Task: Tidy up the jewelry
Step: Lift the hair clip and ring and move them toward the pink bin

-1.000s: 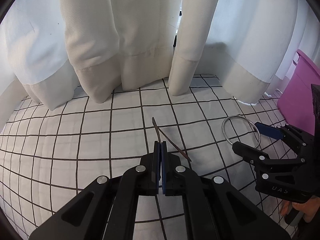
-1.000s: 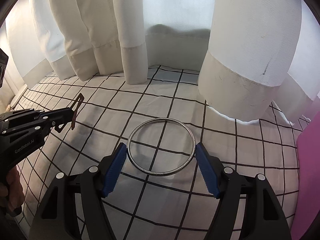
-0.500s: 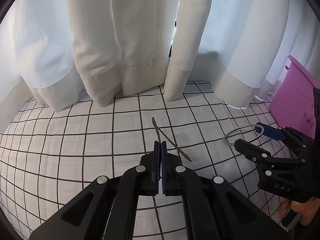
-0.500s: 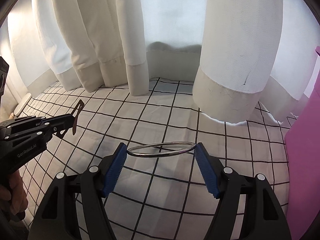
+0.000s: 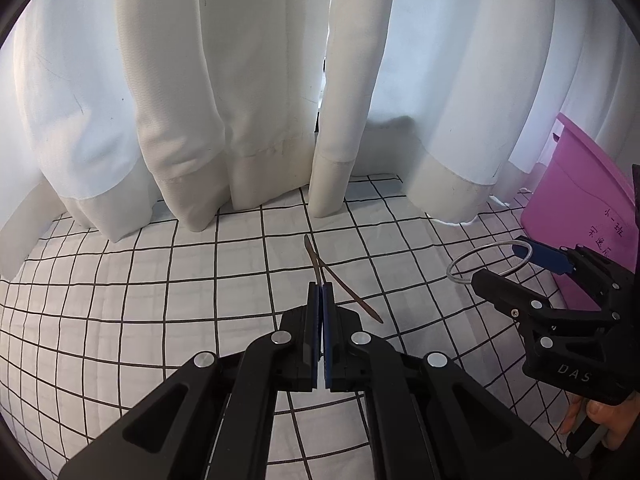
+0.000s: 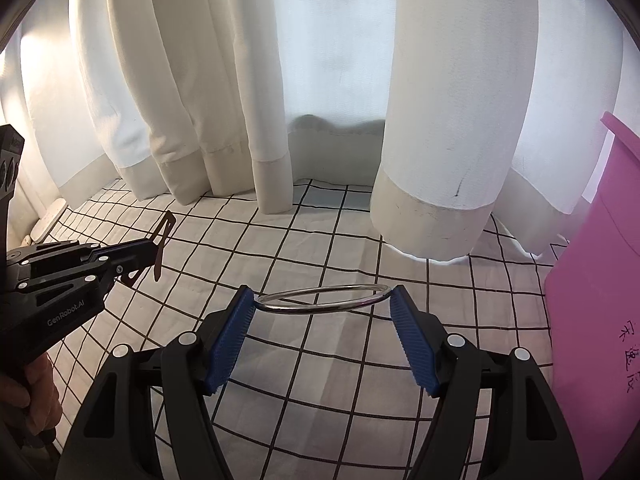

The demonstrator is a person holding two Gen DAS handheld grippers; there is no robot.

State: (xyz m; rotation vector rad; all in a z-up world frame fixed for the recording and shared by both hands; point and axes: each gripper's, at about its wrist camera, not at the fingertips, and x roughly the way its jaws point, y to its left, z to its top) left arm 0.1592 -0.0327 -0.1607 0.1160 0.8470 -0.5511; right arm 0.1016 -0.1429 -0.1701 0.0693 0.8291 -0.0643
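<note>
Carrying step: the left hand-held gripper is clamped on a brown hair clip; the right hand-held gripper grips a silver bangle above the checked bed sheet. Next, placement in the pink box, far right, is likely required.

- The left tongs hold the hair clip above the checked sheet; the right tongs sit to their right
- The bangle spans between the right tongs' pads, clear of the sheet
- The curtains hang behind; the box stands at the far right
</note>
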